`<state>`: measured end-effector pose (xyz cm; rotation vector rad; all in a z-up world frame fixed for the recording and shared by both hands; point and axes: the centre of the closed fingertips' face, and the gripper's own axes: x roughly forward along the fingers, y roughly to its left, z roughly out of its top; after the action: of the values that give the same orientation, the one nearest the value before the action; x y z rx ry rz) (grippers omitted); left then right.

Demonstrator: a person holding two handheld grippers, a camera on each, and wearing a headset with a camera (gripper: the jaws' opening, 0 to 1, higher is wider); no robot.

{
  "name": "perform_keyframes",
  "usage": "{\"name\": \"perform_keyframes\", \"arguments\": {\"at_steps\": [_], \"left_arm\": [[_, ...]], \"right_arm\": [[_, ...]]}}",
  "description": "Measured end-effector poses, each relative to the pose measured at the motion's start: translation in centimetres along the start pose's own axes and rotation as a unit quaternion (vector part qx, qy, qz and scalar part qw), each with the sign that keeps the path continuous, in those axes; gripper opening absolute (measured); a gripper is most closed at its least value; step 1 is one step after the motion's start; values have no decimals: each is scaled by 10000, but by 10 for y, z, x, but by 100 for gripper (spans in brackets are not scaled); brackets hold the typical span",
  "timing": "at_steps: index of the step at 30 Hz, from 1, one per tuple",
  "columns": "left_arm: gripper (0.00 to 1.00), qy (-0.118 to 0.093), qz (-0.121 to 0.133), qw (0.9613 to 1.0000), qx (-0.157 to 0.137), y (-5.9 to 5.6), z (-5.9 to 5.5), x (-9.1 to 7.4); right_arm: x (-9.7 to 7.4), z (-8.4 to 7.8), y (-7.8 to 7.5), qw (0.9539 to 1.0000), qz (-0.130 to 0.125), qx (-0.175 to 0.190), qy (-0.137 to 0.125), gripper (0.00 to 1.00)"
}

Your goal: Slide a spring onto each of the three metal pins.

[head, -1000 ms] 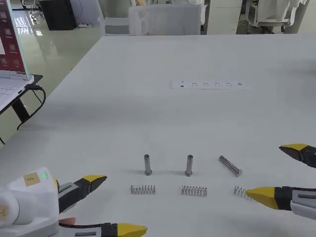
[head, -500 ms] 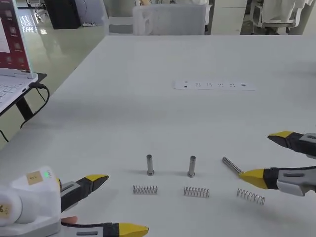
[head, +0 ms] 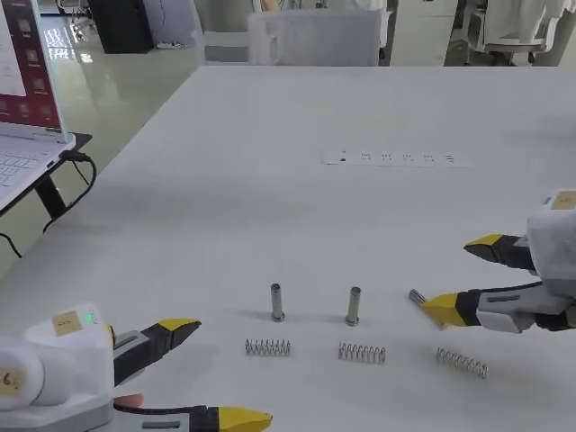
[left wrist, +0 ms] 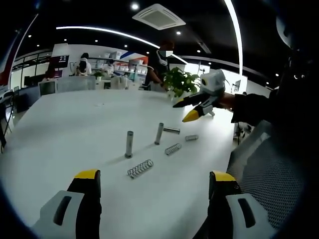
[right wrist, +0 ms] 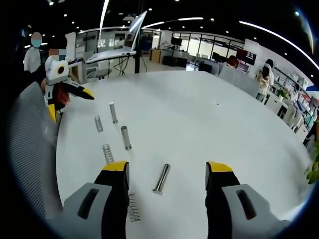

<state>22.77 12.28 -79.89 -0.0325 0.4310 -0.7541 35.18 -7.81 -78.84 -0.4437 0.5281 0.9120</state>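
Moving closer, the right tool (head: 448,275) is open with the lying pin (right wrist: 162,178) between its jaws. Well left of that pin, the left tool (head: 229,371) is open too.

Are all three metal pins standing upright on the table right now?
No, the far pin and middle pin stand upright, but the nearest pin in the right gripper view lies on its side.
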Motion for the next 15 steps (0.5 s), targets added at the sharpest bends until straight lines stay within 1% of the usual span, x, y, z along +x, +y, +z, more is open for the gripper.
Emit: {"name": "perform_keyframes", "arguments": {"at_steps": [3,7,15], "left_arm": [[86,5,4,10000,-2,0,0,0],[86,2,10,10000,-7,1,0,0],[86,-8,20,10000,-24,1,0,0]], "right_arm": [[6,-3,-1,9999,-13,-59,144,60],[12,-6,-3,9997,-22,38,239,54],[24,-14,-1,9986,26,78,516,46]]}}
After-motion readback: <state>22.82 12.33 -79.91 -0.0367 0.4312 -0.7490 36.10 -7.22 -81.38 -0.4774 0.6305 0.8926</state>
